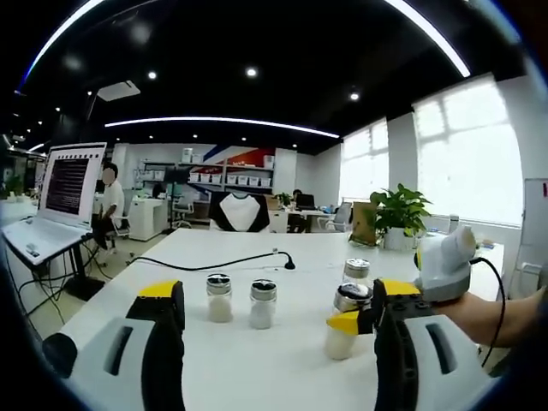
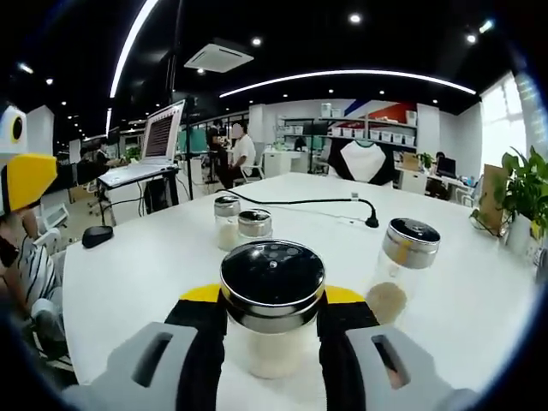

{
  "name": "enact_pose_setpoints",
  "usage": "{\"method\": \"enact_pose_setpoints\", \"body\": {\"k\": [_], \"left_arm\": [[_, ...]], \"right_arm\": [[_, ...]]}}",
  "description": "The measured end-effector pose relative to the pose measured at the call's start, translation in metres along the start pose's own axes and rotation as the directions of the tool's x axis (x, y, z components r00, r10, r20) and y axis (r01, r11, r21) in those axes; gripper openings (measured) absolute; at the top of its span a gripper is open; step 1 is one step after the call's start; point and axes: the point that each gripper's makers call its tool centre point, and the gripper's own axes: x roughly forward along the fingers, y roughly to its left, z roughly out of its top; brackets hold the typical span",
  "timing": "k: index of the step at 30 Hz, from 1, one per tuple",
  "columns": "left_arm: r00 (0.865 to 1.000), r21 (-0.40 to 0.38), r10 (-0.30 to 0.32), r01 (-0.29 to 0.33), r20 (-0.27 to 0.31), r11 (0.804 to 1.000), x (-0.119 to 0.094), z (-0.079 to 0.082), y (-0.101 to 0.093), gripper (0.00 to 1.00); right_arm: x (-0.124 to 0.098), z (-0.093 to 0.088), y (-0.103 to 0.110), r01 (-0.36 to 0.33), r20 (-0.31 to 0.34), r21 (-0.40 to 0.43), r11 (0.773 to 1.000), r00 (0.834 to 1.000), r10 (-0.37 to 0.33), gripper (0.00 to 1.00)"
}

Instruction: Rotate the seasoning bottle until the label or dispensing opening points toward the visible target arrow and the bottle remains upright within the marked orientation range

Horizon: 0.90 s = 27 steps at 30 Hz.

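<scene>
A glass seasoning bottle (image 2: pixel 272 330) with a dark shiny lid and pale powder stands upright on the white table (image 2: pixel 137 265). My right gripper (image 2: pixel 272 300) is shut on it, one black, yellow-tipped jaw on each side. In the left gripper view the same bottle (image 1: pixel 342 338) shows at the right, with the right gripper (image 1: pixel 349 320) around it and a hand behind. My left gripper (image 1: pixel 278 289) hangs open above the table with nothing between its jaws. Two similar bottles (image 1: pixel 219 297) (image 1: pixel 263 303) stand side by side ahead of it.
Another bottle (image 2: pixel 401 265) with brownish powder stands right of the held one, and two more bottles (image 2: pixel 240 224) stand farther back. A black cable (image 2: pixel 308 202) crosses the table. There is a laptop (image 1: pixel 64 193) on a stand at the left, a potted plant (image 1: pixel 398 214), and a seated person (image 1: pixel 110 201).
</scene>
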Motion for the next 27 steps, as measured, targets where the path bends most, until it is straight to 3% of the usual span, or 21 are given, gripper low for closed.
{"method": "enact_pose_setpoints", "body": {"k": [12, 27], "left_arm": [[1.000, -0.002, -0.005, 0.005, -0.006, 1.000, 0.000, -0.003, 0.000, 0.96], [0.999, -0.011, -0.032, 0.032, -0.007, 0.999, -0.002, -0.003, -0.003, 0.96]], "right_arm": [[-0.012, -0.005, 0.010, -0.039, 0.005, -0.008, 0.999, 0.999, 0.039, 0.40], [-0.013, -0.004, 0.010, -0.039, 0.003, -0.011, 0.999, 0.999, 0.039, 0.40]]}}
